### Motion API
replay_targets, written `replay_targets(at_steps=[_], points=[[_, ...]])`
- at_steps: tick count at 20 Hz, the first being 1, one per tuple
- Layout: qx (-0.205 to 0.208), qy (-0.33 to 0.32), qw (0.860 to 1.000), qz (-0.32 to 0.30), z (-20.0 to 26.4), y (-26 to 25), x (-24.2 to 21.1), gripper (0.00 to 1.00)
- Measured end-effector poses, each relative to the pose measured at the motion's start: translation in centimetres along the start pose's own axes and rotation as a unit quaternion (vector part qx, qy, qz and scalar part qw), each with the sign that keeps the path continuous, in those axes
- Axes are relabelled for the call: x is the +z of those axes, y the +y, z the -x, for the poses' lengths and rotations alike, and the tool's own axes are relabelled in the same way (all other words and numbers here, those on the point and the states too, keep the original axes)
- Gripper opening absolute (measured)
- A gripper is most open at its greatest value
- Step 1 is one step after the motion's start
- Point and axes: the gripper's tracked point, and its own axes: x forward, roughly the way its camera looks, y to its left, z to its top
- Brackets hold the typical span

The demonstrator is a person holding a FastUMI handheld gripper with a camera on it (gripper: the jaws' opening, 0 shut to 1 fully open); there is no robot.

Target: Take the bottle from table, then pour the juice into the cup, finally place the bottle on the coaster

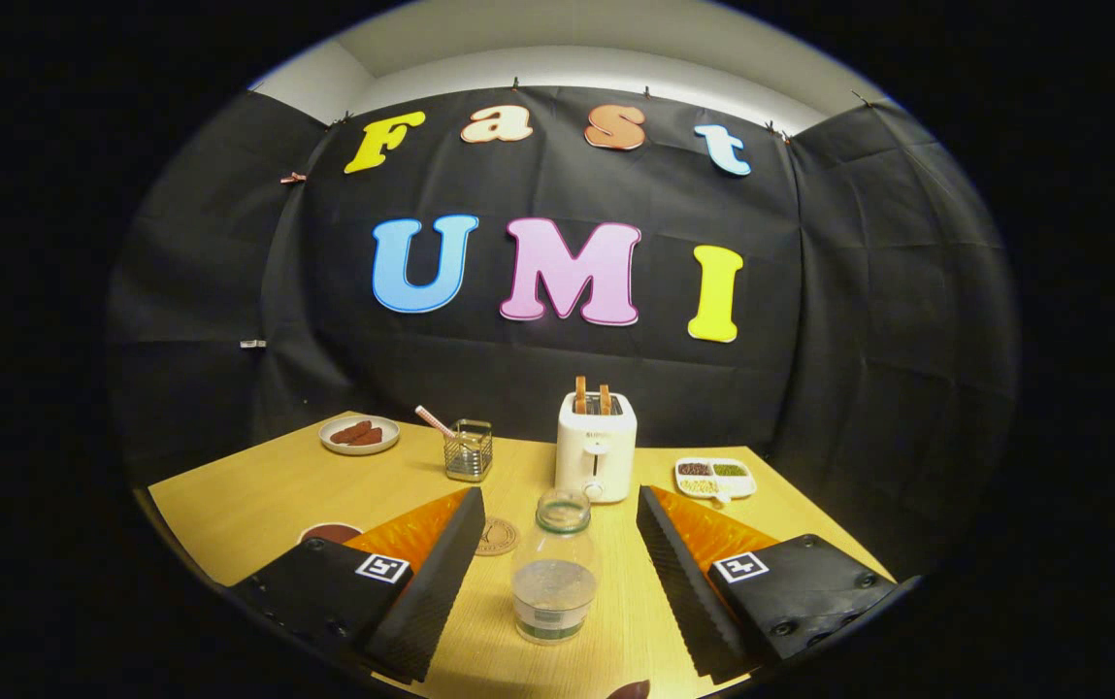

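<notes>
Between spread tool (pixel 557 582) fingers: clear round bottle (pixel 554 568).

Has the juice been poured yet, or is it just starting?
Just starting. Nothing looks done yet: the bottle stands upright on the table. In hand: the gripper is open, with the bottle between its fingers, neither touching it. Left: grasp it, pour into the cup, then set the bottle on the coaster just beyond.

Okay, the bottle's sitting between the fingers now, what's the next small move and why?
Probably close the hand-held gripper on the bottle. The bottle stands upright on the table between the open fingers, with a gap on each side, so nothing holds it yet. Gripping it must come before lifting it to pour.
</notes>
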Motion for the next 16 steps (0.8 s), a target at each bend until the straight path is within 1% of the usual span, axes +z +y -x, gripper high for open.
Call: replay_targets(at_steps=[3,6,11,15,16], points=[[0.006,0.020,1.000,0.011,-1.0,0.4,-3.8,0.97],[0.007,0.034,0.999,0.015,-1.9,0.3,-6.7,0.97],[0.008,0.038,0.999,0.002,-3.9,0.2,-8.8,0.97],[0.012,0.035,0.999,0.003,-4.9,0.3,-9.9,0.93],[0.010,0.034,0.999,0.006,-4.9,0.1,-9.9,0.90]])
